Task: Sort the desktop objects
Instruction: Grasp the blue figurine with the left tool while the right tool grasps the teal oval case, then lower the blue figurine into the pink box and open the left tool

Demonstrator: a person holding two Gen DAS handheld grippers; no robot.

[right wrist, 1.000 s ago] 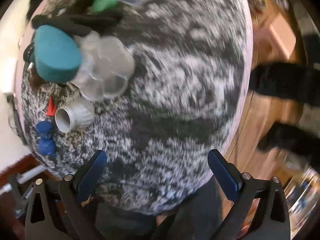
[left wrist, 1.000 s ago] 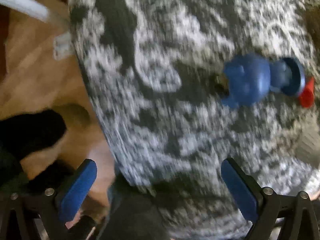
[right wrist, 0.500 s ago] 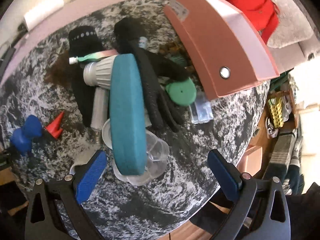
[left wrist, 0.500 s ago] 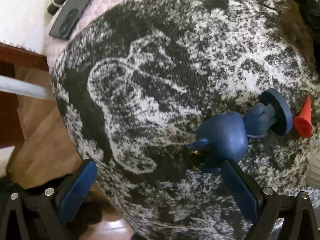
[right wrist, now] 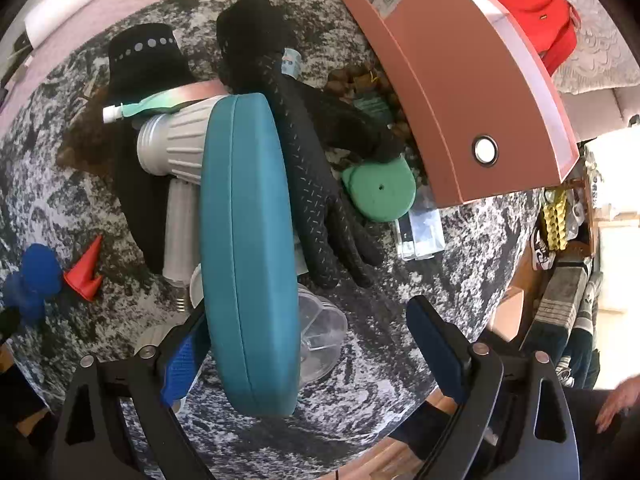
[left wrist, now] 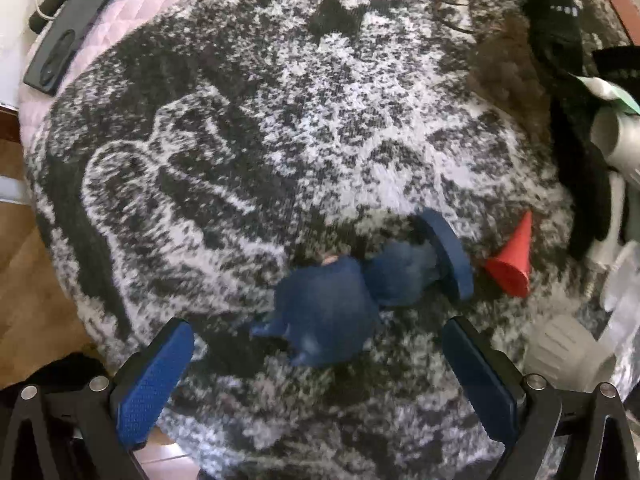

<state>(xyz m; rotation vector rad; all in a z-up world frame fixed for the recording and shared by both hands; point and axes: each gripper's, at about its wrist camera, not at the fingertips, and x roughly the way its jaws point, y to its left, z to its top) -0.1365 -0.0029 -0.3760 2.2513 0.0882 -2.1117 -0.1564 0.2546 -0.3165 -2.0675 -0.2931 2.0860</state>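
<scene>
A dark blue toy figure [left wrist: 332,312] lies on its side on the black-and-white cloth [left wrist: 240,140], right between the fingers of my open left gripper [left wrist: 316,372]. A red cone [left wrist: 512,260] lies just to its right. In the right wrist view, a teal case [right wrist: 248,248] lies on a clear plastic container [right wrist: 320,332] and a silver device [right wrist: 180,148]. My right gripper [right wrist: 312,356] is open, with the near end of the teal case between its fingers. Black gloves [right wrist: 316,184] and a green disc [right wrist: 380,192] lie beside the case.
A pink box [right wrist: 460,80] stands at the back right with a red bag [right wrist: 532,0] behind it. A small clear case [right wrist: 420,236] lies near the green disc. A silver cap [left wrist: 564,352] sits right of the left gripper. A black remote [left wrist: 68,36] lies far left. The table edge is close below.
Both grippers have come in over the table from its edge. The left one now frames the blue toy, and the right one has closed in on the teal case.
</scene>
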